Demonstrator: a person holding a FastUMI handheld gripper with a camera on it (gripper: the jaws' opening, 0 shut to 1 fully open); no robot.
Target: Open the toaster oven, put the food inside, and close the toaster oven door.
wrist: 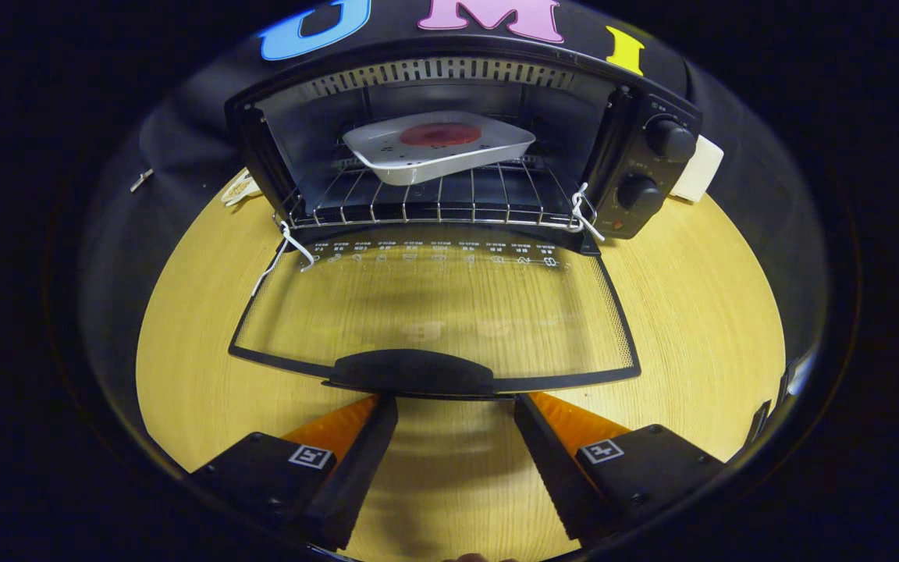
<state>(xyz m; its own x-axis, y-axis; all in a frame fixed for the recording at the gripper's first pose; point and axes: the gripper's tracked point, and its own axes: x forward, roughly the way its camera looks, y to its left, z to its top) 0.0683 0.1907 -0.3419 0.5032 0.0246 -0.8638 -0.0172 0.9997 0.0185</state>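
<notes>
The food, a round reddish slice (pixel 440 134), lies in a white tray (pixel 496 153) that sits on the wire rack (pixel 434 204) inside the toaster oven (pixel 652 168), toward the back of the cavity. The glass door (pixel 434 312) hangs fully open, lying nearly flat over the wooden table (pixel 699 312), with its dark handle (pixel 412 371) at the near edge. The gripper (pixel 456 406) waits just short of that handle, jaws spread wide and holding nothing, one fingertip at each end of it.

Only the closing appears to remain, and the risks lie there. The handle looks low and smooth, so a shallow bite could slip off as the door swings up. The rack seems drawn slightly forward and tied to the door with white cords (pixel 584 212); a hasty lift may jolt it and slide the tray. Pushing rather than lifting could shove the whole oven back across the table.
</notes>
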